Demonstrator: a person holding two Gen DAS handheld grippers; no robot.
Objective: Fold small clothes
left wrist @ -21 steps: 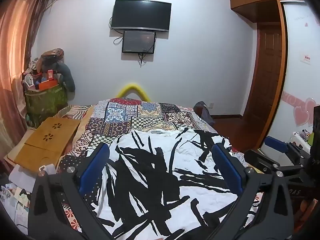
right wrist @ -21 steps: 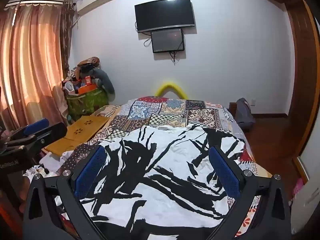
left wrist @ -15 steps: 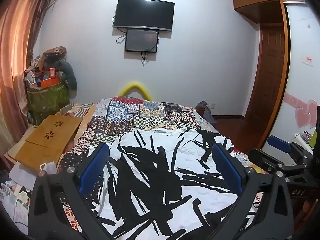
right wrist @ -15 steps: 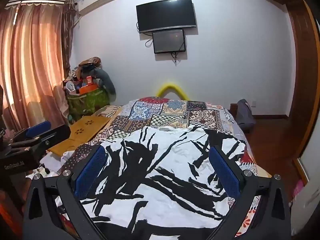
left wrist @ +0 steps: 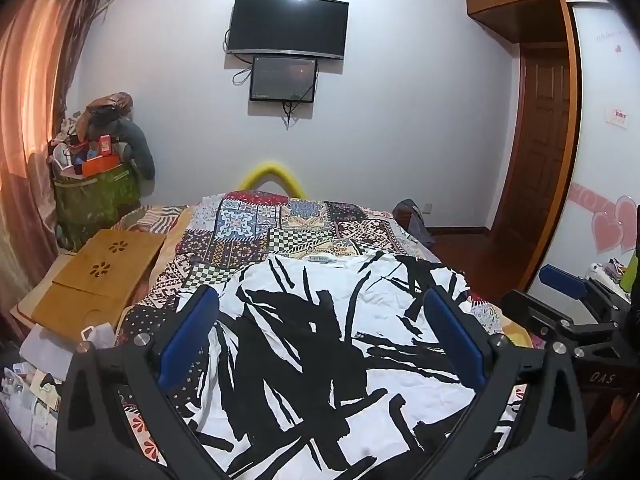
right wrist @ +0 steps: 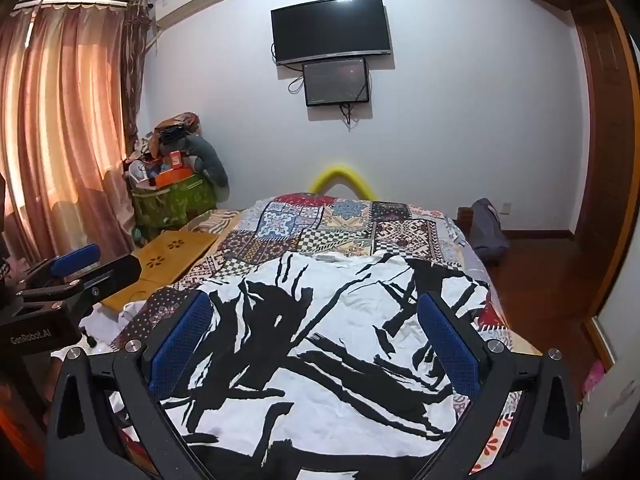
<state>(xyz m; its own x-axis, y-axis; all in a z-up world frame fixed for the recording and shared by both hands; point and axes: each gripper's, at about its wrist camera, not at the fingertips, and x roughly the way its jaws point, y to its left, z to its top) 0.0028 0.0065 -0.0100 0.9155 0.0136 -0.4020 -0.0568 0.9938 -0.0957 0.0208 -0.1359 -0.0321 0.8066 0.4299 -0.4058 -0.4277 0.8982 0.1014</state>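
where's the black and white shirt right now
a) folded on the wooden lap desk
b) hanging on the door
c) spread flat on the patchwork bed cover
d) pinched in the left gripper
c: the black and white shirt lies spread on the patchwork bed cover, and both the left gripper and the right gripper hover open above it.

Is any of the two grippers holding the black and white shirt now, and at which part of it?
Nothing is held. The left gripper and the right gripper both have their jaws wide open above the black and white shirt, which lies spread on the bed.
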